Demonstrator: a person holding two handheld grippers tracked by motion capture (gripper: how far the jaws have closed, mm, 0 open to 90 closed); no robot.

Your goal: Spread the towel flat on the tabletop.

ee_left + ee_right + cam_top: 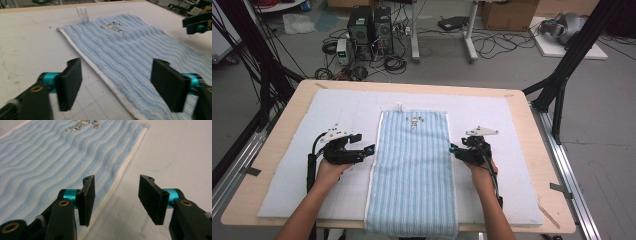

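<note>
Towel point(412, 170), blue-and-white striped, lies flat and lengthwise down the middle of the white mat point(287, 165) on the table point(302, 90) in the high view, its near end hanging over the table's front edge and cut off by the picture's bottom. The left gripper point(371, 149) sits just beside the towel's left edge, the right gripper point(453, 149) just beside its right edge, both about halfway along and pointing inward. From this height the jaw gaps are too small to judge.

Seen from the left gripper point(116, 86), the jaws stand wide apart with nothing clamped; the towel's white hem point(100, 72) runs diagonally between and beyond them. A small label point(83, 13) sticks up at the far corner, and a little embroidered motif point(113, 26) near the far end is too blurred to read. The other gripper shows at the upper right, partly cut off.

Seen from the right gripper point(116, 195), the jaws are apart and empty, astride the towel's hem point(125, 167) without pressing it; the left one hangs over the cloth, the other over bare mat. The motif point(81, 125) is cropped by the top edge.
</note>
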